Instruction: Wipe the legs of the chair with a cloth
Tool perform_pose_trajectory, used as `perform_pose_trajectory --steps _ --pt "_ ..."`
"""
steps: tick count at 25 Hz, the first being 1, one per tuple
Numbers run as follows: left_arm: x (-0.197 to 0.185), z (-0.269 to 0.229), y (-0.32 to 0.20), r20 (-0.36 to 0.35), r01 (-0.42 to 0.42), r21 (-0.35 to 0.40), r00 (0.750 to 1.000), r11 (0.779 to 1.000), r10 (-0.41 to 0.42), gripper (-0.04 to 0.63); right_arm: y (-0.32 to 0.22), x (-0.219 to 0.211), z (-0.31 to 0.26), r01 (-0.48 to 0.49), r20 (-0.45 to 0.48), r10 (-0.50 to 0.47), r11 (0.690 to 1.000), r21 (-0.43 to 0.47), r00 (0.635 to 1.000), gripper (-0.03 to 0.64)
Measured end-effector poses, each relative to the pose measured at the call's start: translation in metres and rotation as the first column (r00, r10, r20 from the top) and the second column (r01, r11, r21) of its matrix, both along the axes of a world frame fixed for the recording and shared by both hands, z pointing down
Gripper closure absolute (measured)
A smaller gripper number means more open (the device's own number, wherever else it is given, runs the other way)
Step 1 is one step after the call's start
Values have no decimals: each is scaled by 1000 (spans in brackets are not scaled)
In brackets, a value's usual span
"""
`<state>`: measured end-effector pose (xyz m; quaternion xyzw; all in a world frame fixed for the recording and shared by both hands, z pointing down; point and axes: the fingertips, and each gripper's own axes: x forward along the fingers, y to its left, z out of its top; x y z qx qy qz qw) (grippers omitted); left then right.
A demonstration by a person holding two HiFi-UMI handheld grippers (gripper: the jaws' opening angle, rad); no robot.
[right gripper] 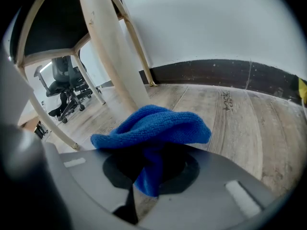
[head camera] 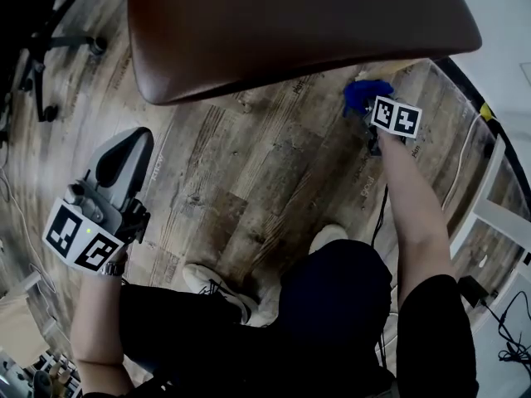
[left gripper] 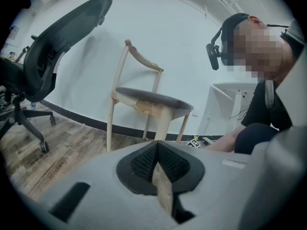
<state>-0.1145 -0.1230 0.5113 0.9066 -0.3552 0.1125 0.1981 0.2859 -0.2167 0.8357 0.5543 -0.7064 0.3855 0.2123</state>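
Note:
The wooden chair (left gripper: 144, 99) has a dark brown seat (head camera: 290, 23) that fills the top of the head view. My right gripper (head camera: 371, 114) is low beside the seat's right front corner, shut on a bunched blue cloth (head camera: 363, 94). In the right gripper view the cloth (right gripper: 153, 126) bulges out over the jaws, right against the base of a pale wooden leg (right gripper: 108, 56). Whether it touches the leg is unclear. My left gripper (head camera: 133, 143) hangs at the lower left, far from the chair. Its jaws (left gripper: 157, 150) are shut with nothing between them.
A black office chair (head camera: 41, 40) stands at the far left on the wood-plank floor. A white cable (head camera: 460, 172) and a white frame (head camera: 498, 214) lie to the right. The person's shoes (head camera: 220, 287) are below the seat. A dark baseboard (right gripper: 230, 73) runs along the wall.

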Motion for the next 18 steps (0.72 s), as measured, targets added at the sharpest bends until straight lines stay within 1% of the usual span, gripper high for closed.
perform_pose_trajectory --steps 2,4,6,8,10,11,12,13,15,16,17,18 --pt "2 1 -1 0 -2 0 1000 1000 2 595 0 0 0 3 9 -3 1000 2 1000 548" --pt "5 2 -1 -1 -8 -1 1000 1000 8 595 1 1 0 -18 25 18 1000 -10 1000 548" --pt "8 2 0 -2 -16 1 1000 1000 16 595 1 0 -4 -69 55 70 997 -17 996 549" --pt "10 1 -1 -3 -22 6 1000 1000 22 595 1 -2 -12 -126 90 126 992 -6 988 551" --pt "11 0 -1 -6 -25 11 1000 1000 25 595 0 -4 -23 -199 144 196 980 4 970 551" --pt "11 -1 0 -8 -27 15 1000 1000 27 595 0 -5 -29 -245 187 241 969 2 952 551" --pt "12 -2 0 -10 -30 18 1000 999 30 595 0 -7 -35 -298 242 291 954 -7 925 551" --pt "12 -3 1 -12 -32 21 999 999 32 595 0 -9 -41 -355 308 344 935 -24 887 551" --pt "12 -5 2 -16 -36 27 999 999 36 595 -3 -17 -53 -454 443 433 888 -64 785 551" --pt "12 -7 2 -18 -38 31 999 999 38 595 -6 -21 -59 -490 494 459 869 -74 739 551" --pt "12 -8 2 -20 -39 34 999 999 40 596 -11 -25 -65 -518 528 474 852 -73 705 551" --pt "12 -9 3 -22 -40 37 999 999 41 596 -15 -27 -72 -546 548 487 835 -65 680 551"
